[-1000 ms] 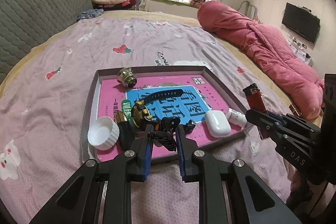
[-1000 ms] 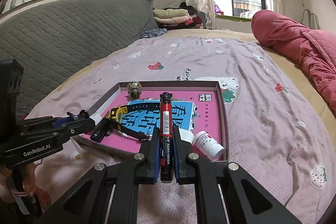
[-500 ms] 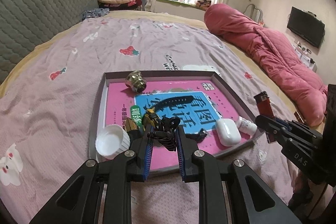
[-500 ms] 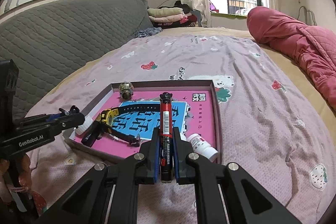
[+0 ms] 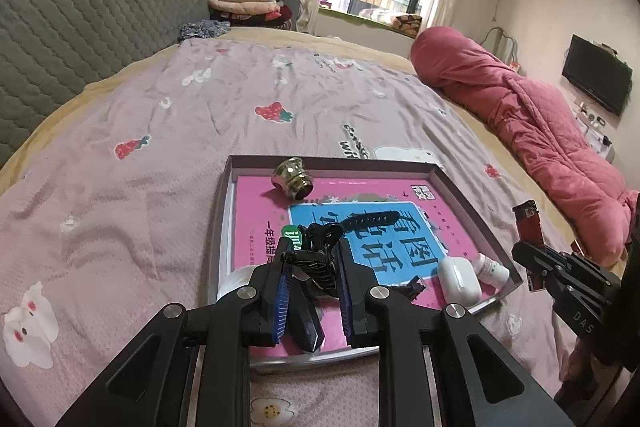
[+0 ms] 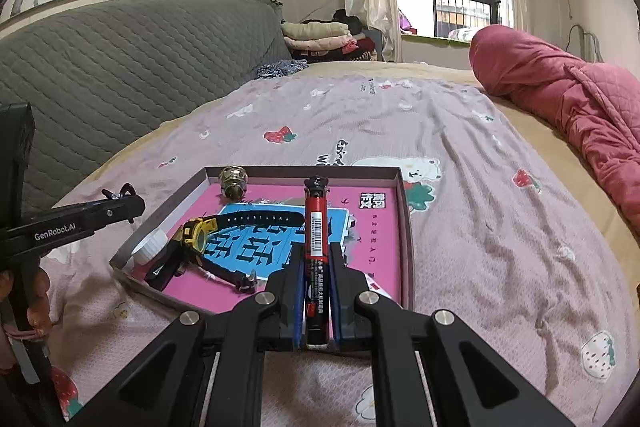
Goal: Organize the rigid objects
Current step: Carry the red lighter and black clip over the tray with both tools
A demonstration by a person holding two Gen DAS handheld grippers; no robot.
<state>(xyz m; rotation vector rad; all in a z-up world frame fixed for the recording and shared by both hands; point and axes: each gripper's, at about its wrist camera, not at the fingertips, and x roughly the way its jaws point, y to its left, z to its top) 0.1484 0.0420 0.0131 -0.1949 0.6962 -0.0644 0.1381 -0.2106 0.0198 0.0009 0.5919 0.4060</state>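
My left gripper [image 5: 314, 259] is shut on a black hair claw clip [image 5: 320, 247] and holds it above the near left part of a shallow box tray [image 5: 332, 159]. In the right wrist view the left gripper [image 6: 124, 205] hovers just outside the tray's left corner. My right gripper [image 6: 316, 267] is shut on a red lighter [image 6: 316, 223] with a barcode label, which points over the tray [image 6: 300, 169]. In the tray lie a brass fitting [image 5: 292, 179], a yellow-and-black watch [image 6: 196, 233], a white cap [image 6: 152, 245], a white earbuds case [image 5: 460, 279] and a small white bottle [image 5: 490, 265].
The tray holds a pink and blue book [image 6: 376, 227] and sits on a bed with a lilac printed sheet [image 5: 160, 155]. A rolled pink quilt [image 5: 520, 115] lies along the right side. A grey padded headboard [image 6: 120, 75] and folded clothes [image 6: 320, 35] are at the far end.
My left gripper has carried the hair clip up off the tray floor and towards the tray's left side. The right gripper still holds the lighter in about the same place.
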